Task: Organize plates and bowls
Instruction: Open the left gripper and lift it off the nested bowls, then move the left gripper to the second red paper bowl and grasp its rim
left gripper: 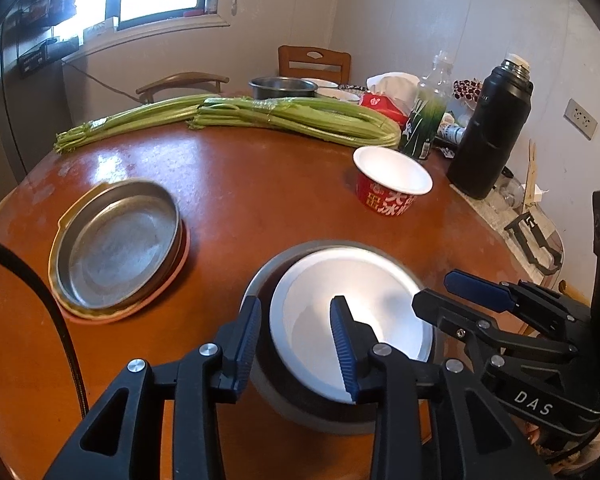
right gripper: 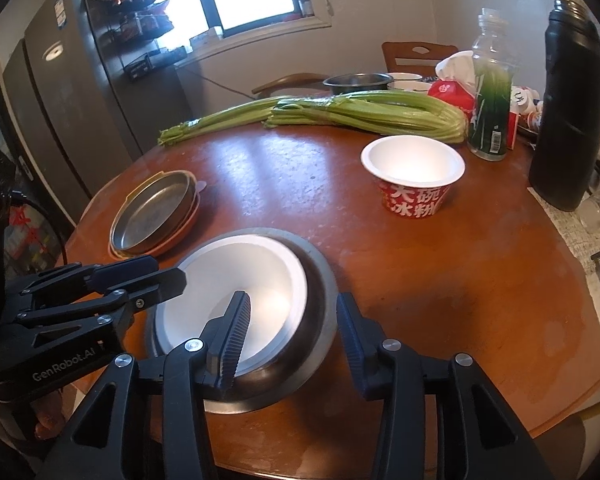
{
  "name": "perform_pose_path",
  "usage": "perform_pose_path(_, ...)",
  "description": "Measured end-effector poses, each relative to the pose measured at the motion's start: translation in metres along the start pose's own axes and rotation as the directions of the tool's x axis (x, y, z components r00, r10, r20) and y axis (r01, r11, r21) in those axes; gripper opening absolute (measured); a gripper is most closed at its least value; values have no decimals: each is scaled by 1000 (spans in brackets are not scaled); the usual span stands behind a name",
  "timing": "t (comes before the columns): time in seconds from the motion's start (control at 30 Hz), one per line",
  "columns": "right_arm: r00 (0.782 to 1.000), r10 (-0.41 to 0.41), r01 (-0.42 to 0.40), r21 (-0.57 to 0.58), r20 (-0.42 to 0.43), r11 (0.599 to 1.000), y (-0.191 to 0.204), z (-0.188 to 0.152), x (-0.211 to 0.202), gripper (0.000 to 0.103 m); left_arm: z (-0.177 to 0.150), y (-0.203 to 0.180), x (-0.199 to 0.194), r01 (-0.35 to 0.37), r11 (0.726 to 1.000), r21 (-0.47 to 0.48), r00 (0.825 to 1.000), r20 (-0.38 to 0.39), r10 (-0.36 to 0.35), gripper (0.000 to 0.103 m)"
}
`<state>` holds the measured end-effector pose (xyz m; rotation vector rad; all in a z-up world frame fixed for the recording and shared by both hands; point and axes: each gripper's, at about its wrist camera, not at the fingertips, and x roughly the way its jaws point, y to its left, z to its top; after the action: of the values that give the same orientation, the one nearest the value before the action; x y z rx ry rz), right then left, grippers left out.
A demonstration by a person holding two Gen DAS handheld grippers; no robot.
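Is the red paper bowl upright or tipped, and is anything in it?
Upright and empty: the red paper bowl stands on its base, rim up, its white inside bare.

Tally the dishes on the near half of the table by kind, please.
Metal pans, stacked: 2
White bowl: 1
Grey bowl under it: 1
Red paper bowl: 1
Total: 5

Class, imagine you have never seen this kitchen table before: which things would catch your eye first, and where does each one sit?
Nearest the cameras, a white bowl nests in a grey metal bowl, with the left gripper and right gripper straddling opposite rims. Long green celery stalks lie across the far side of the round brown table, and a red printed paper bowl stands in front of them.
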<state>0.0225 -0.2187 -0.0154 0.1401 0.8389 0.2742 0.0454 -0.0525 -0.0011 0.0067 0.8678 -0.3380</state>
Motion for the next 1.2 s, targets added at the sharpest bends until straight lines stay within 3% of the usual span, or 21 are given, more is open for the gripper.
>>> perform_pose_path(0.53, 999, -12, 8, 68, 52, 998, -48, 40, 5, 50, 70, -35, 40, -7, 996, 91, 1000, -6, 8, 37)
perform_pose_path(1.2, 992, -127, 129, 193, -25, 973, -129, 84, 44, 50, 123, -61, 108, 22, 995, 101, 995, -101, -12, 37)
